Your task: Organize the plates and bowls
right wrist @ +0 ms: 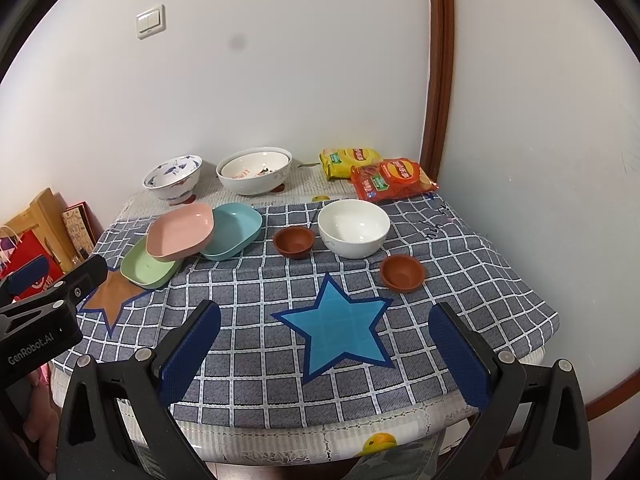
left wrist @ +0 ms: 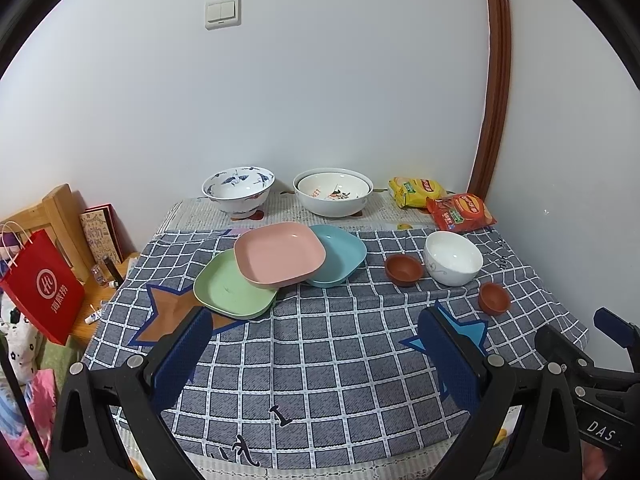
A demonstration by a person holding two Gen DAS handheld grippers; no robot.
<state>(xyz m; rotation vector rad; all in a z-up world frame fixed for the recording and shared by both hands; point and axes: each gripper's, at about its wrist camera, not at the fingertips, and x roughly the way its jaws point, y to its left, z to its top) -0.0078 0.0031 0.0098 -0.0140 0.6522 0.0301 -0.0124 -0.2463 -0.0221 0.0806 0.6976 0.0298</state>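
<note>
Black hand-held gripper, blue pads

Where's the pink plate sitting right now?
The pink plate sits mid-table, left of centre in both views, propped on the green plate at its left and overlapping the blue plate at its right.

near cloth lay bare, open passage | mid-left: pink plate overlapped green plate and blue plate, no gap | mid-right: white bowl between two brown cups, narrow gaps | rear: two large bowls and snack bags lined wall
</note>
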